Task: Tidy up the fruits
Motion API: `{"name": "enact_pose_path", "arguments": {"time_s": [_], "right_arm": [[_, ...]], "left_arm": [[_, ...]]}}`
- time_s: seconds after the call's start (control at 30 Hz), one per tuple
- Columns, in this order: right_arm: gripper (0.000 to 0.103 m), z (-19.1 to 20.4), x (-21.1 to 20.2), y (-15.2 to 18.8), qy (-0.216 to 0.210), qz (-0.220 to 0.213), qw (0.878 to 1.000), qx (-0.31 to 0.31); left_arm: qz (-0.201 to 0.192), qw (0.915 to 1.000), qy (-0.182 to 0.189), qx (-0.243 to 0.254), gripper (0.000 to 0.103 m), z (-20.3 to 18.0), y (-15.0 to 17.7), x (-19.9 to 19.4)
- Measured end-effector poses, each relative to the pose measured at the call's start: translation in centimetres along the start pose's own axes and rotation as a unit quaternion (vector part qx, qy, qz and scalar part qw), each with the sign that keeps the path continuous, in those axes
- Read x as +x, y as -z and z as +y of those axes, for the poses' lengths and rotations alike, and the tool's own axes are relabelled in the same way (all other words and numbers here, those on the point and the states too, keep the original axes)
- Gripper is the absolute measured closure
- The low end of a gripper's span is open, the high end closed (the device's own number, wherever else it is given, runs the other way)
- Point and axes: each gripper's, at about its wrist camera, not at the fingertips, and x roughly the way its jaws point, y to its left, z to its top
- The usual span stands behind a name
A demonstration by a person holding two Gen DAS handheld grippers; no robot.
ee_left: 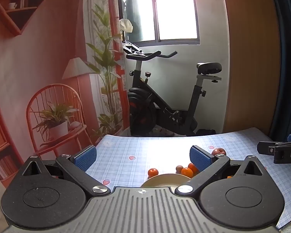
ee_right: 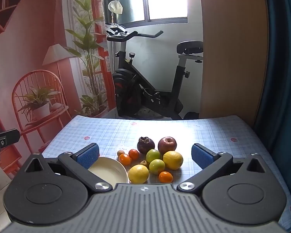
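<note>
In the right wrist view a heap of fruit lies on the checked tablecloth: a red apple, a dark purple mangosteen, two yellow lemons, two green fruits, several small oranges and a cream bowl to their left. My right gripper hovers above the heap, open and empty. In the left wrist view my left gripper is open and empty above the bowl, with an orange, more oranges and the apple ahead.
An exercise bike stands beyond the table's far edge under a bright window. A wooden panel and a blue curtain rise at the right. My right gripper's body shows at the left wrist view's right edge.
</note>
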Motion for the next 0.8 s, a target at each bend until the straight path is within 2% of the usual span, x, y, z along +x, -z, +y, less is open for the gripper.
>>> {"name": "enact_pose_path", "arguments": {"time_s": [0.8], "right_arm": [[0.0, 0.72, 0.08, -0.13, 0.011, 0.002, 1.0, 0.002]], "left_arm": [[-0.005, 1.0, 0.007, -0.002, 0.0, 0.28, 0.45, 0.0]]}}
